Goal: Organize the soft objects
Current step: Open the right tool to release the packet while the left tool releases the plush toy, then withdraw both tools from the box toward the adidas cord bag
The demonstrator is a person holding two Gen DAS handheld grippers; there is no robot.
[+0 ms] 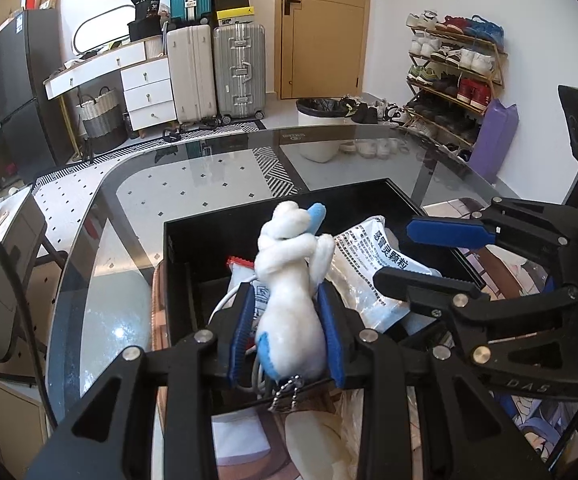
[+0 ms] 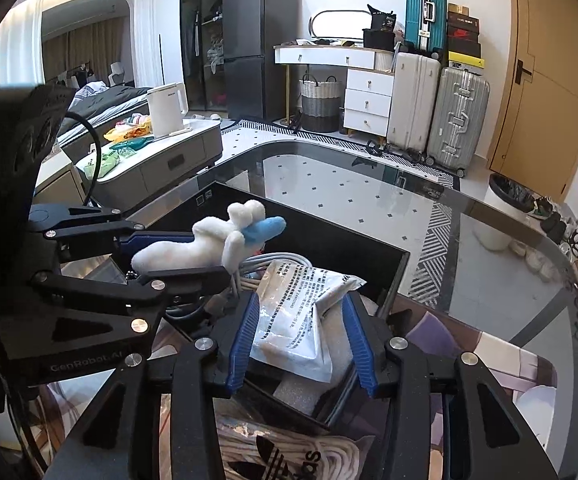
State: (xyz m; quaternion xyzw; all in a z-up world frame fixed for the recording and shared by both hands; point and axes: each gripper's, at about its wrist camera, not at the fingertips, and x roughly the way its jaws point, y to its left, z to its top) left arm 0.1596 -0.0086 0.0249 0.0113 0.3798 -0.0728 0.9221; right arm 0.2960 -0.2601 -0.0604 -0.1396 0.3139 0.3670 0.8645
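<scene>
White plush, blue trim: in the left wrist view we see the plush toy (image 1: 291, 300) clamped between the blue pads of the left claw (image 1: 287, 334), head pointing away from us, its bead chain hanging at the claw's base. It is held above the black box (image 1: 193, 248), which lies directly ahead of and below the claw. Already in the box beyond the fingertips: a white printed pouch (image 1: 373, 264), a red-edged packet (image 1: 241, 266) and some white cable (image 1: 225, 304). The right claw (image 1: 421, 256) stands to the right, over the pouch, nothing between its pads in this view.

In the right wrist view the right claw (image 2: 301, 332) straddles the printed pouch (image 2: 301, 316); the pads sit beside the pouch and do not visibly press on it, so we read this claw as released. The left claw (image 2: 173, 256) is at upper left with the toy (image 2: 205, 244), over the box's interior.

Progress, our judgement: several items are in the box, the toy is poised above it and not yet let go, and a branded bag (image 2: 289, 460) under the right claw still waits outside on the desk (image 2: 329, 184).

Room: box walls ring both claws closely; the near rim sits just under the right fingers. The two claws are near each other. Glass desk beyond the far wall is open.
</scene>
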